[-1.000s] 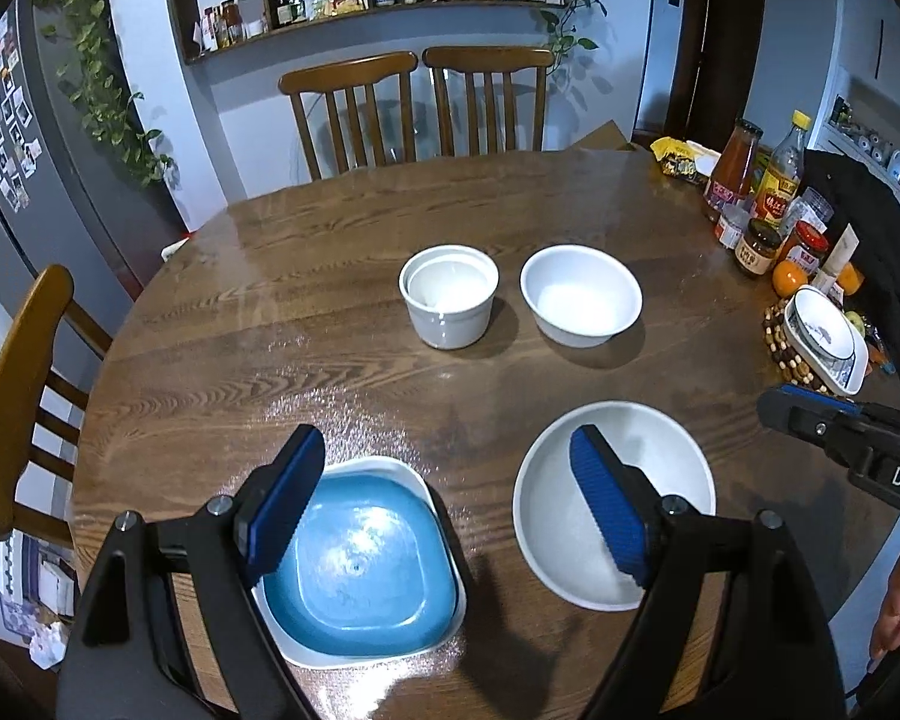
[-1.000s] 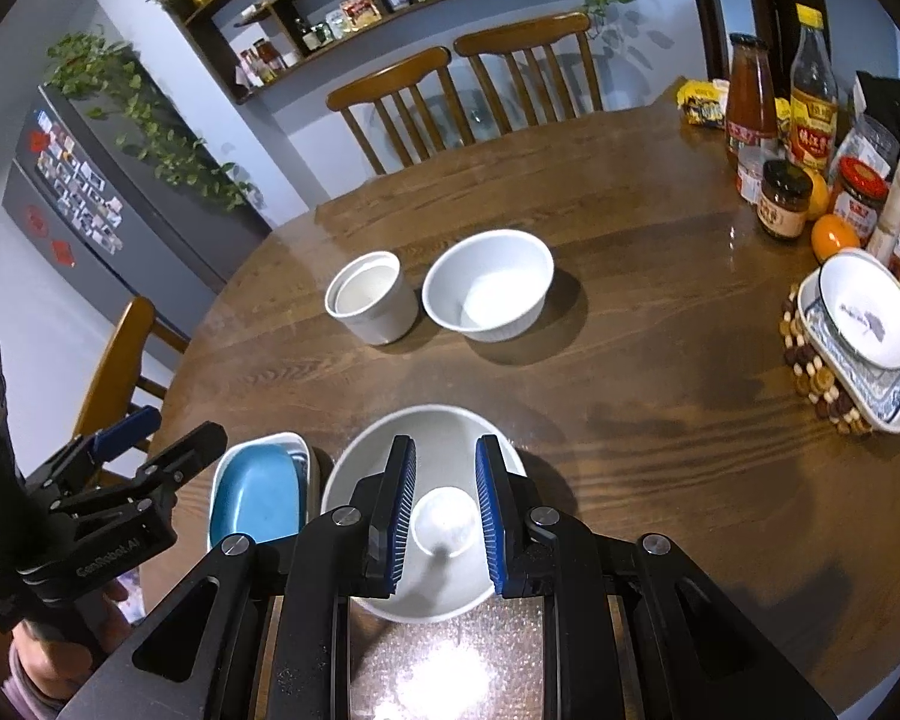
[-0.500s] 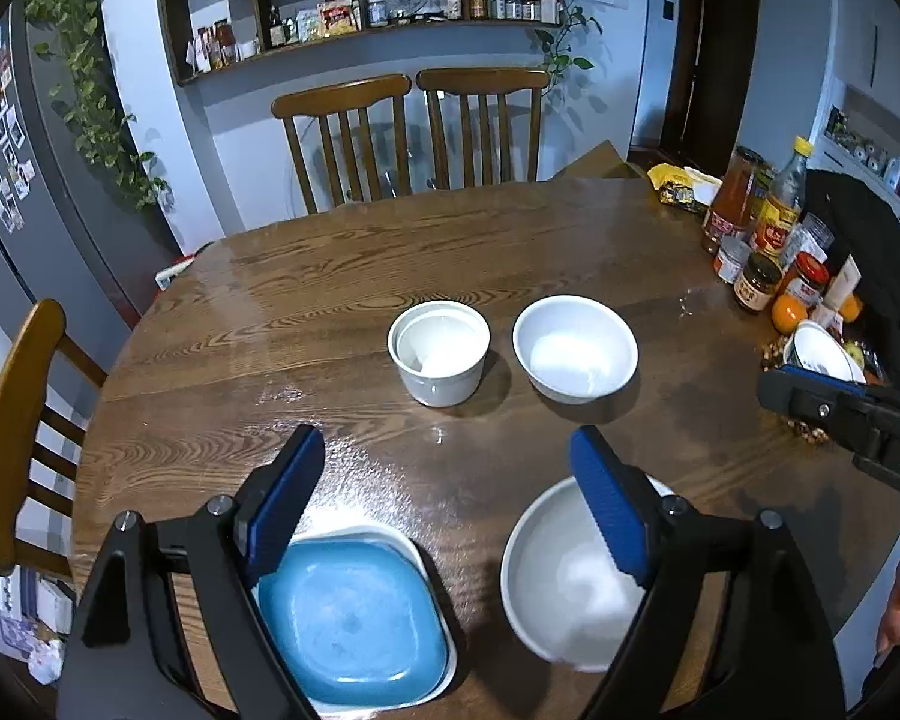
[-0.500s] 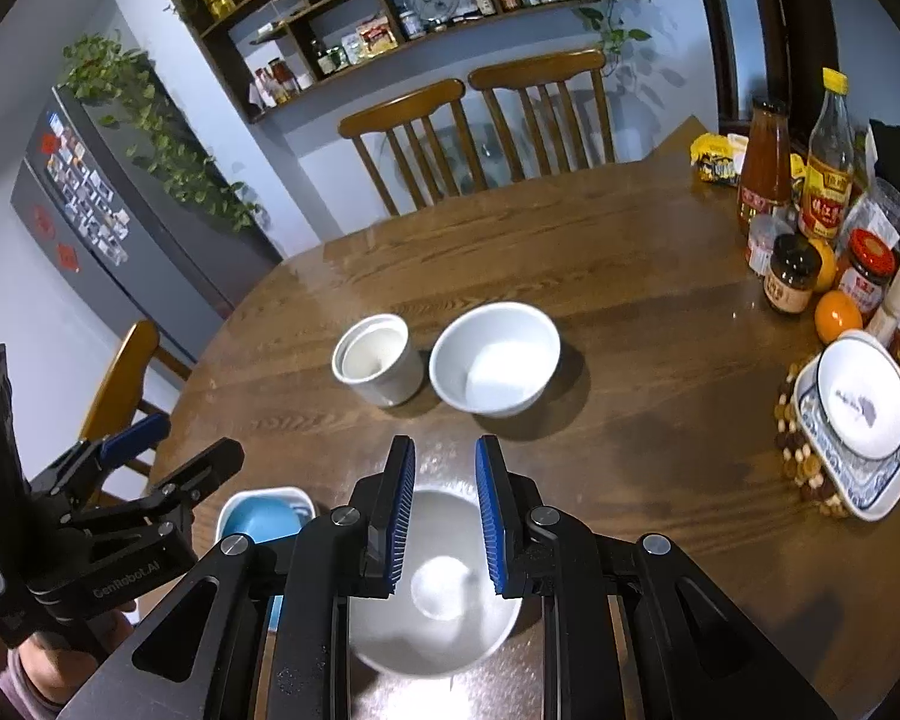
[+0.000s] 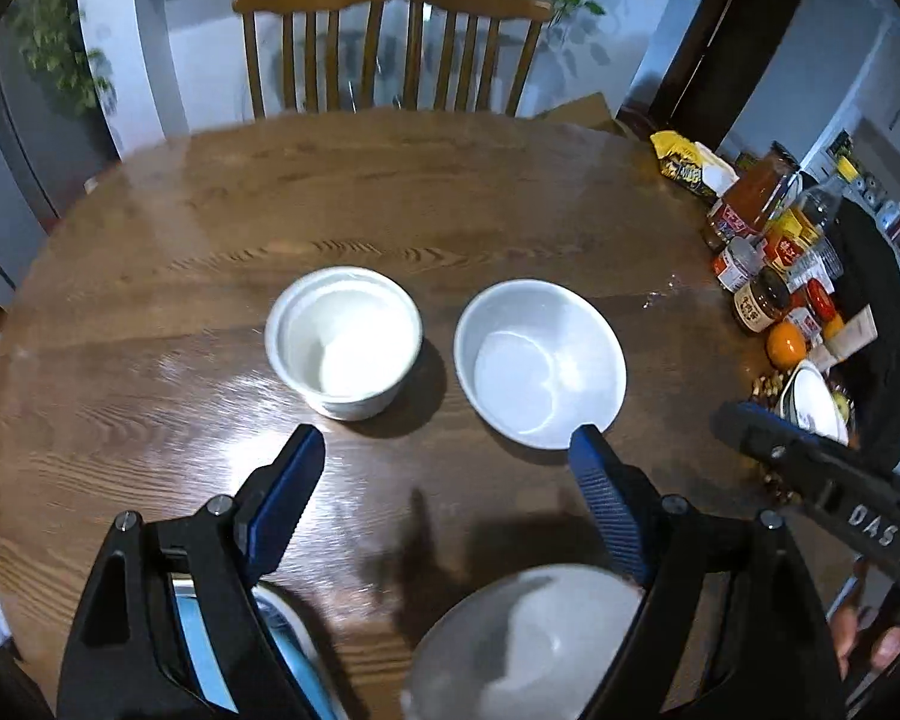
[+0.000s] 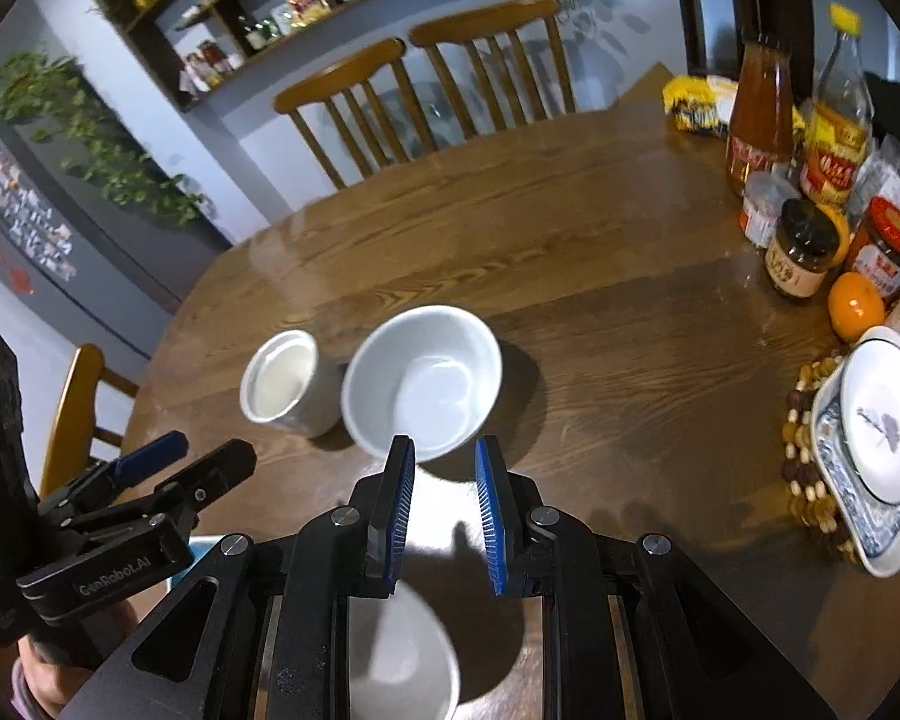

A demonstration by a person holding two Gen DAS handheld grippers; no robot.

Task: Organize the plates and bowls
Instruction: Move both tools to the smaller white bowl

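1. Wooden and round, our worktop [image 5: 426,204] carries four pieces of crockery in two rows, with chairs [image 5: 390,48] and wall shelves beyond it.
2. Farther out stand a straight-walled cup [image 5: 343,341] on the left and a wide bowl [image 5: 539,361] on the right, just beside each other but apart, both upright and empty.
3. Closest to us, mostly cropped by the lower edge, lie a white plate [image 5: 522,642] and, to its left, a blue dish [image 5: 210,654] half hidden behind the left tool.
4. Our left tongs [image 5: 444,483] hang wide open with nothing held; the cup lies just ahead of the left finger and the bowl's near rim meets the right fingertip in this view.
5. Our right tongs [image 6: 444,498] are parted only narrowly and grip nothing; the bowl [image 6: 423,384] sits directly ahead, its near rim just beyond the fingertips, with the plate [image 6: 402,660] underneath the tool.
6. We judge the right hand best lined up with the bowl, the left with the cup [image 6: 282,375]; neither dish has a long axis, so a rim pinch from the near side should serve.
7. Off to the right stand jars and bottles [image 6: 810,192], an orange [image 6: 855,306] and a patterned dish [image 6: 882,420] on a beaded mat.
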